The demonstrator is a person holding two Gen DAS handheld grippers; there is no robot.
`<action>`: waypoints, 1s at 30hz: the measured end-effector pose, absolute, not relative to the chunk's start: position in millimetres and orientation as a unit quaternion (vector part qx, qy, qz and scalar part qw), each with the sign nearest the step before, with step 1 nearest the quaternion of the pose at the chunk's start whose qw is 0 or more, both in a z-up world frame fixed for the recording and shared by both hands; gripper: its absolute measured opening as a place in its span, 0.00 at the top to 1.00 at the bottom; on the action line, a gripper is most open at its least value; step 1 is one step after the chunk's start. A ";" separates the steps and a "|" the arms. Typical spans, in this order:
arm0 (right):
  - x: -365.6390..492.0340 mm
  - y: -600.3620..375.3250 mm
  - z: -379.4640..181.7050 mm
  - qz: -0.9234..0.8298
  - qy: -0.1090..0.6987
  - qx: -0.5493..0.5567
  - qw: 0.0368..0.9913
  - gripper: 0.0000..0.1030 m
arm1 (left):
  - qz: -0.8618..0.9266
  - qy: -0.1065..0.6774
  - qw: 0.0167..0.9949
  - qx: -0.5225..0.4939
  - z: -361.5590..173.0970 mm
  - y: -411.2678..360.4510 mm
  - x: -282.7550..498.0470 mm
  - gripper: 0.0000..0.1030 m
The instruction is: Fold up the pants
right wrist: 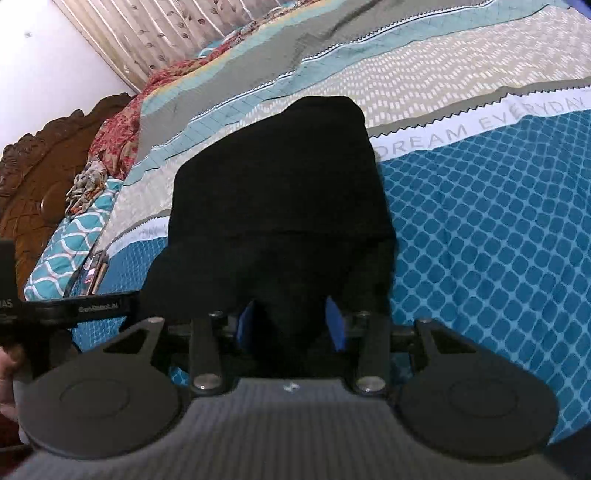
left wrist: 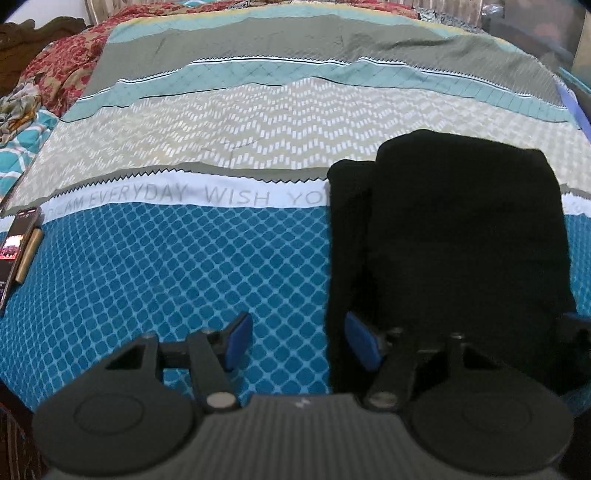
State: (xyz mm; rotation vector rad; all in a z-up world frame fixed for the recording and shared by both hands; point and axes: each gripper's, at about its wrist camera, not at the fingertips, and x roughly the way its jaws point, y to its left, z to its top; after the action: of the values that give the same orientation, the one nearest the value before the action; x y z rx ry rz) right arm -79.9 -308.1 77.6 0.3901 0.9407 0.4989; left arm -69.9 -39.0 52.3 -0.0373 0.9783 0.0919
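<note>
The black pants (left wrist: pixel 461 229) lie folded in a thick stack on the patterned bedspread (left wrist: pixel 166 266). My left gripper (left wrist: pixel 300 341) is open at the stack's near left edge: one blue finger is over the bedspread, the other over the black cloth. In the right wrist view the pants (right wrist: pixel 280 184) fill the middle. My right gripper (right wrist: pixel 291 326) is open at their near edge. A fold of black cloth sits between its blue pads (right wrist: pixel 336 326), and parts of both pad faces show. The cloth hides its fingertips.
A phone (left wrist: pixel 18 243) and a brass-coloured pen lie at the bed's left edge. A red patterned blanket (left wrist: pixel 62 66) and crumpled cloth are heaped by the carved wooden headboard (right wrist: pixel 37 166). A curtain (right wrist: pixel 166 33) hangs behind. A hand (right wrist: pixel 5 365) shows at the left edge.
</note>
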 end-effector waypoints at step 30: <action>-69.1 -353.1 92.5 0.205 0.419 0.254 0.848 0.29 | 0.059 0.461 0.885 0.004 46.1 -34.8 -70.1 0.34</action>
State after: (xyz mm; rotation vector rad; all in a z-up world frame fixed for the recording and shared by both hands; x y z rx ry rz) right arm -69.1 -353.1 92.5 0.5345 0.8823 0.4328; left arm -70.1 -34.8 46.1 0.0089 0.9591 0.1221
